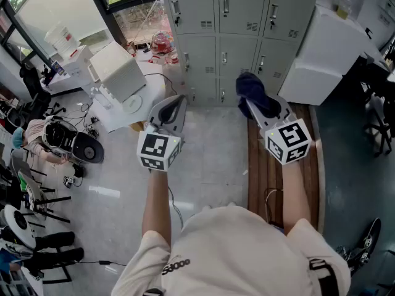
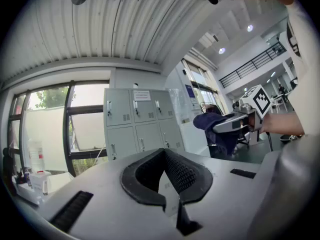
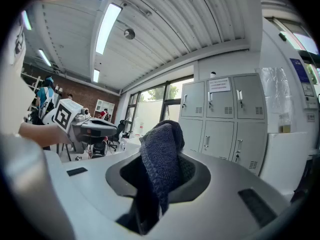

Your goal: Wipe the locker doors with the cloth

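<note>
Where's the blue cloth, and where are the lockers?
cloth [image 3: 160,156], right gripper view, on its bunched middle.
lockers [image 1: 237,14], head view, on a top-row door.

**Inventory of the scene, by kind.**
Six locker doors [image 3: 220,119], in two rows of three, each with one handle [image 3: 206,143]; two hand-held tools, a left tool [image 1: 170,110] and a right tool [image 1: 264,108], each bearing one marker cube [image 1: 159,152]; one dark blue cloth [image 1: 252,90]; two white blocks [image 1: 117,69], one on either side of the lockers.
</note>
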`<state>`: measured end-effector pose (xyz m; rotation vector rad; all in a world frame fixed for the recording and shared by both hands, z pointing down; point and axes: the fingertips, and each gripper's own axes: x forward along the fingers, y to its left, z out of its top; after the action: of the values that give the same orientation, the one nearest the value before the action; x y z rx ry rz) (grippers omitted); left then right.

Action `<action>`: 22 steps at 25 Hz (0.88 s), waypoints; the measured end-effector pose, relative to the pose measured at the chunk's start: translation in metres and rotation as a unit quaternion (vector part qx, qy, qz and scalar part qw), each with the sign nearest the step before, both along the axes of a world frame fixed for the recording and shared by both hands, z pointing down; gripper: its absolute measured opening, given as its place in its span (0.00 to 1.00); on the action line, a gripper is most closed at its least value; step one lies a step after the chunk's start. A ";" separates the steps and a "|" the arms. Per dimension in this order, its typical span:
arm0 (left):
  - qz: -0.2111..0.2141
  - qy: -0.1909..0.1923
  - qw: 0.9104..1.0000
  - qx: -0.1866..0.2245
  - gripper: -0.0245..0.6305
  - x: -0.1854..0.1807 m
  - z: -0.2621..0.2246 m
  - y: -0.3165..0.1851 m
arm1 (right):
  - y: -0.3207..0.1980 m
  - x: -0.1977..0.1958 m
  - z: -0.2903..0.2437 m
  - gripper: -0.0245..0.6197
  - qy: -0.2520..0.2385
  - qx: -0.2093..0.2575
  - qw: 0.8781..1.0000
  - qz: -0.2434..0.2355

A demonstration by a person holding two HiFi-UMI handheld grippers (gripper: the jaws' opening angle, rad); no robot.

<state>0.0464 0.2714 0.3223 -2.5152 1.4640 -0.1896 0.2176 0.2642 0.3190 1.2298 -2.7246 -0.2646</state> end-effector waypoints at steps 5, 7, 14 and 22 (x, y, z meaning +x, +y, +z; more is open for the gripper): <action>-0.006 0.001 1.000 -0.003 0.06 -0.005 0.002 0.001 | -0.003 0.001 -0.001 0.18 -0.007 0.001 1.000 0.000; -0.011 0.000 1.000 -0.006 0.06 -0.007 0.004 0.001 | -0.004 0.001 -0.001 0.18 -0.013 0.002 1.000 -0.005; -0.028 -0.004 0.999 -0.020 0.06 -0.008 0.017 -0.002 | -0.014 0.003 0.004 0.18 -0.023 -0.009 0.999 -0.024; -0.065 -0.015 0.997 -0.040 0.06 -0.007 0.035 -0.024 | -0.043 0.002 0.015 0.18 -0.017 -0.018 0.998 -0.053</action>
<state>0.0390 0.2469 0.3572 -2.4679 1.6390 -0.3118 0.2200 0.2209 0.3337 1.0925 -2.8143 -0.2064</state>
